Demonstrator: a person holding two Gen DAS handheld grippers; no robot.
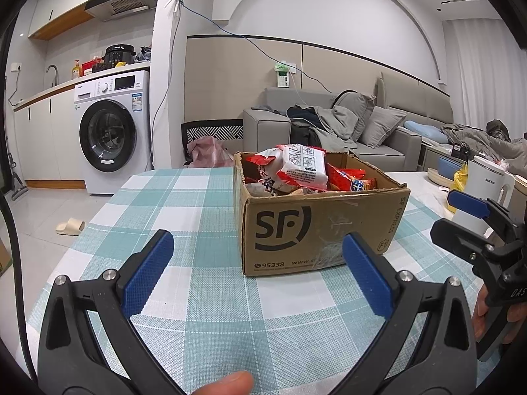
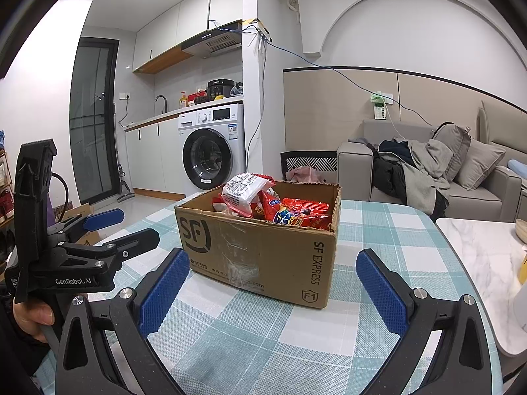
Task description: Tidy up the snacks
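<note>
Looks nearly done: the snacks (image 1: pixel 301 168) are piled in the cardboard box (image 1: pixel 316 227) on the bench (image 1: pixel 204 296), just ahead of both tongs. Left tongs (image 1: pixel 258 275) and right tongs (image 2: pixel 270 291) are spread wide, holding nothing. No loose packets in view.

Bare tablecloth (image 1: pixel 204 296) before cardboard box (image 1: pixel 316 227); snack packets (image 1: pixel 303 168) heaped above rim; kettle (image 1: pixel 487 181) probably crowds right.

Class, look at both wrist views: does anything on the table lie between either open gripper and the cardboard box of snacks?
Nothing visible does. Only bare checked tablecloth lies between the left gripper and the cardboard box, and likewise ahead of the right gripper. Both are open; the snack packets sit exposed in the open top.
</note>
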